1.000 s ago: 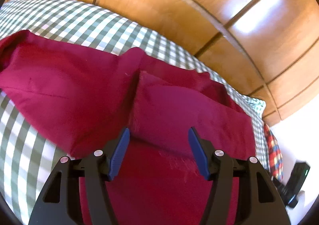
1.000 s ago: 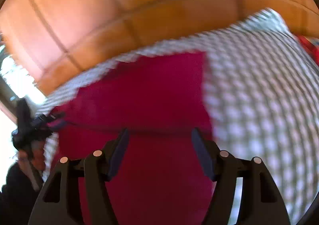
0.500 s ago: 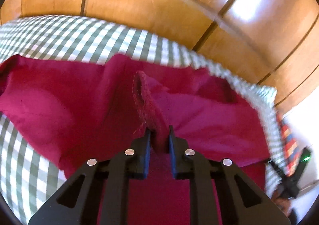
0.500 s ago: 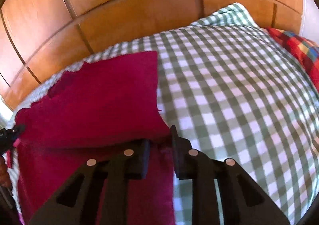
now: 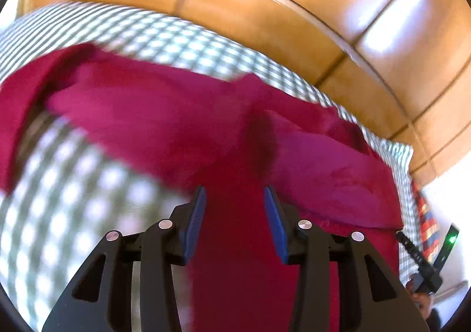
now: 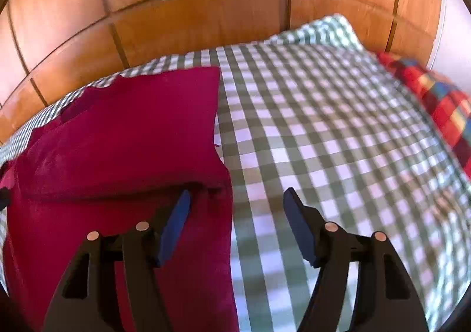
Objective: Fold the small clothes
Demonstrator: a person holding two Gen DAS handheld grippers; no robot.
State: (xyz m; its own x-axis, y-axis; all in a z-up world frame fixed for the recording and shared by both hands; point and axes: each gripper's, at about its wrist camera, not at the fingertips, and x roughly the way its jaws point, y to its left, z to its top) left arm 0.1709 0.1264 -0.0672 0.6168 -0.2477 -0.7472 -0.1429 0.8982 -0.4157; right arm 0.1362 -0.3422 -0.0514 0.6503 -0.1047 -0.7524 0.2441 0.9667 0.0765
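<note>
A dark red garment (image 5: 164, 114) lies partly folded on the green-and-white checked bedcover (image 5: 73, 173). In the left wrist view my left gripper (image 5: 235, 199) is open just above the red cloth, holding nothing. The view is blurred. In the right wrist view the garment (image 6: 132, 137) lies at the left with a folded layer on top. My right gripper (image 6: 235, 199) is open over the garment's right edge, its left finger above the cloth and its right finger above the bedcover (image 6: 323, 132).
A wooden panelled headboard (image 6: 191, 8) runs behind the bed. A red, blue and yellow plaid cloth (image 6: 435, 102) lies at the bed's right edge. The other gripper with a green light (image 5: 435, 255) shows at the right of the left wrist view.
Both grippers were open, shut on the red cloth half a second ago, and have now opened and let it go. The folded layer lies flat. The left gripper is moving.
</note>
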